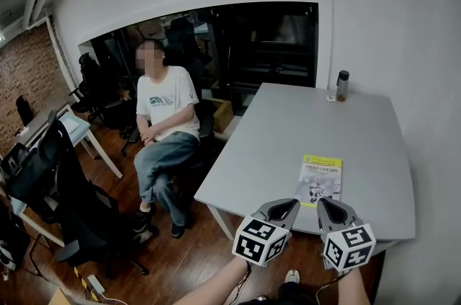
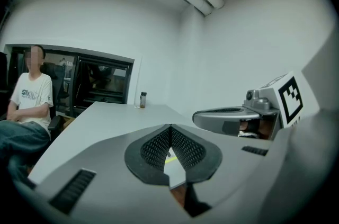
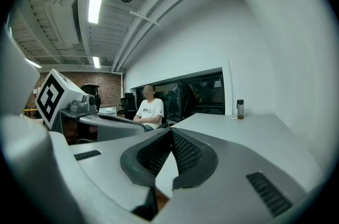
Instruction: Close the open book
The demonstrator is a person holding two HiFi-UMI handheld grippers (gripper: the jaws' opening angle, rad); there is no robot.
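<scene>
A thin book (image 1: 320, 180) with a yellow-and-white cover lies flat and closed on the grey table (image 1: 310, 130), near its front edge. My left gripper (image 1: 294, 203) hovers just short of the book's near edge, jaws shut and empty. Beside it my right gripper (image 1: 322, 202) is also shut with nothing in it. In the left gripper view a sliver of the yellow cover (image 2: 170, 159) shows below the closed pads (image 2: 159, 146), with the right gripper (image 2: 228, 118) off to the side. In the right gripper view the pads (image 3: 183, 151) meet over the table (image 3: 249, 133).
A dark bottle (image 1: 342, 86) stands at the table's far edge by the wall. A person (image 1: 166, 138) sits on a chair left of the table. Black office chairs (image 1: 65, 188) and a desk stand at the left. White walls run behind and to the right.
</scene>
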